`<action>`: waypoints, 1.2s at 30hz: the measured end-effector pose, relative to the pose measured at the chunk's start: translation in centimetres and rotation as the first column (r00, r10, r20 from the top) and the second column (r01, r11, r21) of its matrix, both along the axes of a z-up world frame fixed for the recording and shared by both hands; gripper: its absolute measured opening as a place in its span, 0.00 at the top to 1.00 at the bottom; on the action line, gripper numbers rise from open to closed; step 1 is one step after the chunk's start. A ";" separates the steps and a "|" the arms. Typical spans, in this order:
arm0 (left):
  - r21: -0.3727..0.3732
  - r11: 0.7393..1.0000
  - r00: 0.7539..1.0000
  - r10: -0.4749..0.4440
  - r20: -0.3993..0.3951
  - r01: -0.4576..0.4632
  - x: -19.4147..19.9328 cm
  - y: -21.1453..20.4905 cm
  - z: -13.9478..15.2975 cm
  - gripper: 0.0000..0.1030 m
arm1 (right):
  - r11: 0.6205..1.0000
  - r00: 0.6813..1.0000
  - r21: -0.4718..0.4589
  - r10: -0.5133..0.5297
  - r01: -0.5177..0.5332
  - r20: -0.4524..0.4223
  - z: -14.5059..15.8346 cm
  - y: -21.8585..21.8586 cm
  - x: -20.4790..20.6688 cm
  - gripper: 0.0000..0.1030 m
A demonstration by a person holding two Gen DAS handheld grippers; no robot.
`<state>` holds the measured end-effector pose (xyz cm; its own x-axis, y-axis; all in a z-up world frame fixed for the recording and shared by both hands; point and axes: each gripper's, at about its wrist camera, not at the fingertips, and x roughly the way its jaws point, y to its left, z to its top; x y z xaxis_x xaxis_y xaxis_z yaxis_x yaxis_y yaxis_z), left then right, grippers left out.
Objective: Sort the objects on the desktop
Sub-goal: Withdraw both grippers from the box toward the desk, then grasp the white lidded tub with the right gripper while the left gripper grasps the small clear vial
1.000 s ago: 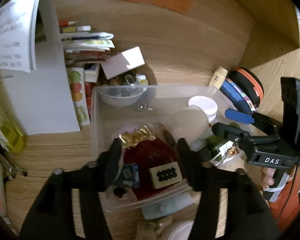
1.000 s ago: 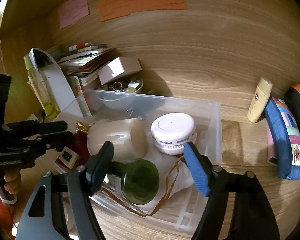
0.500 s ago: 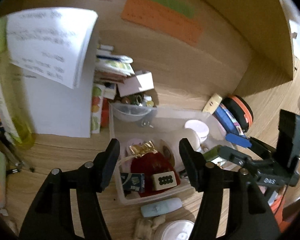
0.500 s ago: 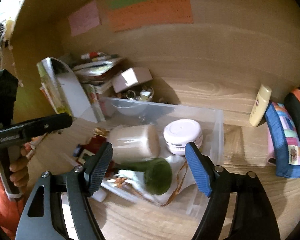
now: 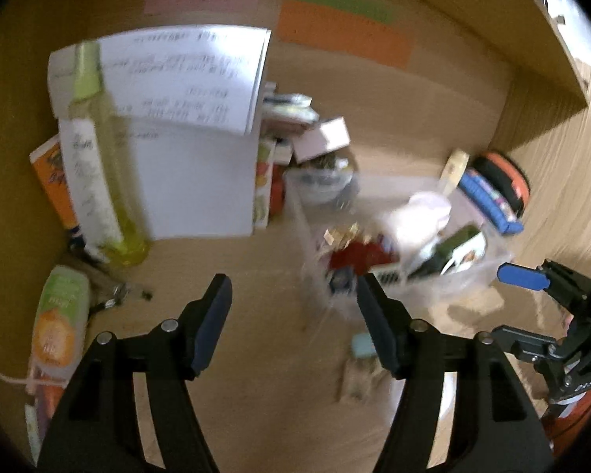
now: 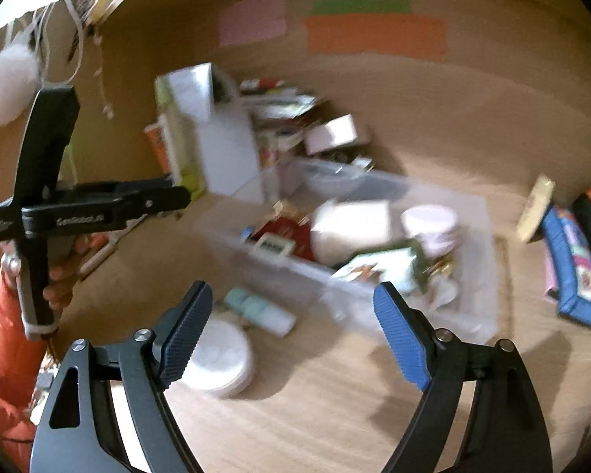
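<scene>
A clear plastic bin (image 6: 474, 307) sits on the wooden desk, blurred, holding a red pouch (image 6: 283, 232), a cream cup (image 6: 350, 228), a white round jar (image 6: 429, 222) and a dark green bottle (image 6: 386, 264). The bin also shows in the left wrist view (image 5: 488, 272). My left gripper (image 5: 293, 315) is open and empty, held back above the bare desk left of the bin. My right gripper (image 6: 289, 329) is open and empty, in front of the bin. A pale blue tube (image 6: 258, 309) and a white round lid (image 6: 220, 358) lie on the desk before the bin.
A white paper stand (image 5: 185, 134), a yellow-green bottle (image 5: 98, 165) and an orange-label bottle (image 5: 57, 323) stand at the left. Stacked books and a small white box (image 6: 335, 132) are behind the bin. A blue pouch (image 6: 571, 268) and a cream tube (image 6: 538, 207) lie at the right.
Both grippers have pulled back and up from the bin, so the bin looks smaller and farther. Both stay open and empty. The views are motion blurred now.
</scene>
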<state>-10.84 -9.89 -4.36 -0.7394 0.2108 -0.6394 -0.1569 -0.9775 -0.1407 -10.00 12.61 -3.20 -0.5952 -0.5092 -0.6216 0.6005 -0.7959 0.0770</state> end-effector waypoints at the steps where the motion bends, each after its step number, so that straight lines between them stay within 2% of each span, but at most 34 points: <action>1: -0.010 1.000 1.000 -0.003 0.009 0.003 0.2 -0.2 -0.4 0.37 | 1.000 1.000 0.004 0.012 -0.012 0.016 -0.6 -0.4 0.2 0.21; 12: -0.085 0.994 0.989 -0.053 0.141 0.065 1.8 0.5 -4.9 0.37 | 0.989 0.976 0.069 0.118 -0.133 0.181 -5.7 -4.3 1.8 0.21; 18: -0.098 0.989 0.982 -0.090 0.165 0.107 2.6 1.6 -5.8 0.37 | 0.978 0.975 0.135 0.137 -0.161 0.177 -6.3 -6.6 2.1 0.23; 20: -0.107 0.986 0.980 -0.105 0.171 0.124 2.7 2.1 -6.0 0.37 | 0.977 0.975 0.145 0.132 -0.159 0.179 -6.5 -6.9 2.0 0.31; 21: -0.110 0.985 0.979 -0.109 0.172 0.129 2.8 2.3 -6.1 0.37 | 0.975 0.975 0.153 0.130 -0.158 0.180 -6.5 -6.9 1.9 0.39; 30: -0.132 0.974 0.969 -0.157 0.192 0.184 2.4 4.8 -6.6 0.37 | 0.985 0.981 0.134 0.087 -0.110 0.173 -6.2 -4.0 1.8 0.39; 32: -0.135 0.970 0.965 -0.171 0.199 0.200 2.1 5.3 -6.8 0.43 | 0.988 0.984 0.125 0.069 -0.090 0.167 -6.0 -3.0 1.6 0.39; 36: -0.176 0.959 0.963 -0.188 0.193 0.223 1.8 6.4 -6.9 0.66 | 0.994 0.986 0.101 0.033 -0.050 0.162 -5.4 -1.3 1.2 0.39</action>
